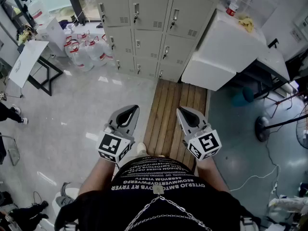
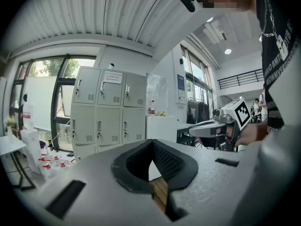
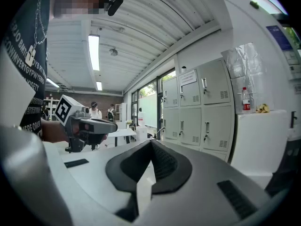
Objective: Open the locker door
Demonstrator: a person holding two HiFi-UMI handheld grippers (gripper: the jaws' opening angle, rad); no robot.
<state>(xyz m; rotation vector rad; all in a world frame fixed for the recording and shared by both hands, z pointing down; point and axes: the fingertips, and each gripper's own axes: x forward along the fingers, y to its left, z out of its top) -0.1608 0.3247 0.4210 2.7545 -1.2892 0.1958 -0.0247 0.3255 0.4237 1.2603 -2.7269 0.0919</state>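
Observation:
A grey bank of lockers [image 1: 144, 28] stands against the far wall, every door closed, each with a small handle and vent. It also shows in the left gripper view as lockers [image 2: 110, 112] and in the right gripper view as lockers [image 3: 197, 112]. My left gripper [image 1: 126, 117] and right gripper [image 1: 188, 115] are held side by side close to my body, well short of the lockers and pointing toward them. Both are shut with nothing between the jaws: the left gripper [image 2: 152, 142] and the right gripper [image 3: 151, 142] show their tips meeting.
A wooden slat platform [image 1: 175, 114] runs from my feet to the lockers. A white cabinet [image 1: 226, 52] with a bottle [image 1: 233, 5] on top stands to the right of them. Water jugs [image 1: 86, 52] and a white table [image 1: 26, 61] are at the left. A fan base [image 1: 263, 128] is at the right.

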